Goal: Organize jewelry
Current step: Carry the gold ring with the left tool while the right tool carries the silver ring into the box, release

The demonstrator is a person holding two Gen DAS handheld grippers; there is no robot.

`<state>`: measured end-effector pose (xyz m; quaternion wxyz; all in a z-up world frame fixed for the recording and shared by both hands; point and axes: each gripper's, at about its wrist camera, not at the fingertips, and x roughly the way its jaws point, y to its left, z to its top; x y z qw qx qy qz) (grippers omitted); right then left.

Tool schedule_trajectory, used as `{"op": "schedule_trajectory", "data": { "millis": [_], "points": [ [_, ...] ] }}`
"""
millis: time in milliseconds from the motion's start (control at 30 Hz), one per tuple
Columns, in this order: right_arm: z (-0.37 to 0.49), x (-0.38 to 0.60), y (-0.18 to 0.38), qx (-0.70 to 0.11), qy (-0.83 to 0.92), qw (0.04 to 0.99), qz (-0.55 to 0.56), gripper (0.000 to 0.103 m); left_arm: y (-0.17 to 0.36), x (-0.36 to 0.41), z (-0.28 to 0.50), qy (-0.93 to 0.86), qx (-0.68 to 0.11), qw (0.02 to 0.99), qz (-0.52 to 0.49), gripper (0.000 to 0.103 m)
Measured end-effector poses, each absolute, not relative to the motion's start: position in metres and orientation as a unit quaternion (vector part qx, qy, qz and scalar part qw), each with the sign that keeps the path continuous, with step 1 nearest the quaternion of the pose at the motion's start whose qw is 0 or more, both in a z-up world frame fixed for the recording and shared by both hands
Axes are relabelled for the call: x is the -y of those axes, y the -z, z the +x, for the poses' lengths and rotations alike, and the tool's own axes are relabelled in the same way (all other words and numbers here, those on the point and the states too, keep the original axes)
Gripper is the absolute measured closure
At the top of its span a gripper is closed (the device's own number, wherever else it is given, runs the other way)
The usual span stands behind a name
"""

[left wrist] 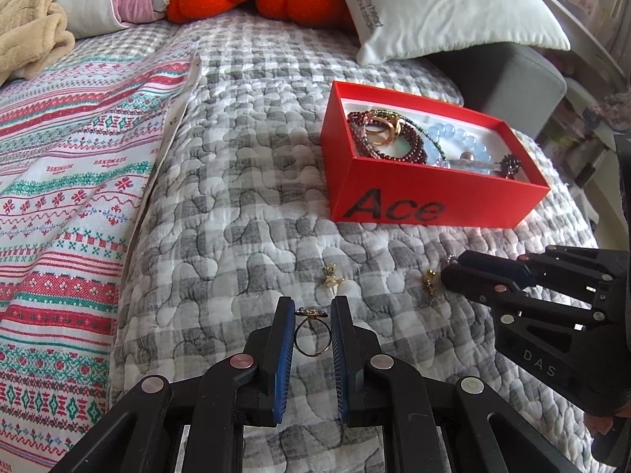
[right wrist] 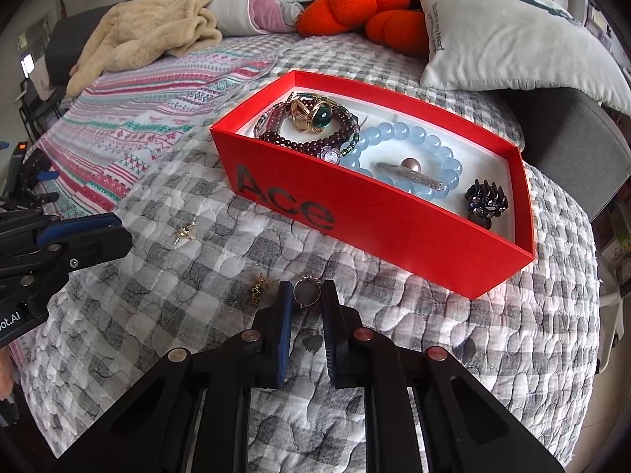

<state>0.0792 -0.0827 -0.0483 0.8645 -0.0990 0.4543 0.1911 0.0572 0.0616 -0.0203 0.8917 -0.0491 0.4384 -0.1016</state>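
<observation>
Between the blue pads of the left hand-held gripper [left wrist: 312, 325] stands a thin gold ring [left wrist: 312, 333], its jewelled top up; the jaws bracket it closely and look to be pinching its sides, though contact is hard to confirm. Likewise the right hand-held gripper [right wrist: 307, 295] frames a round grey-stone ring [right wrist: 307, 293] lying on the quilted bed [right wrist: 157, 315], jaws narrowed around it. Two small gold earrings [right wrist: 184, 232] [right wrist: 258, 288] lie loose on the quilt at about ten o'clock of that ring. At one o'clock sits the red box [right wrist: 394, 244], holding bracelets. Thin bands could twist or pop out of flat pads on lifting, dropping into the quilt's folds; closing low may also snag fabric.
</observation>
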Motion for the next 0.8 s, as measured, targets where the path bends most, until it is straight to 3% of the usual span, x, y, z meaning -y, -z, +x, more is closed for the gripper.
{"op": "schedule_trajectory", "data": {
  "millis": [800],
  "points": [
    [0.076, 0.146, -0.026, -0.376, -0.177, 0.909, 0.016, 0.088, -0.01, -0.035, 0.084, 0.113, -0.367, 0.919, -0.085, 0.09]
  ]
}}
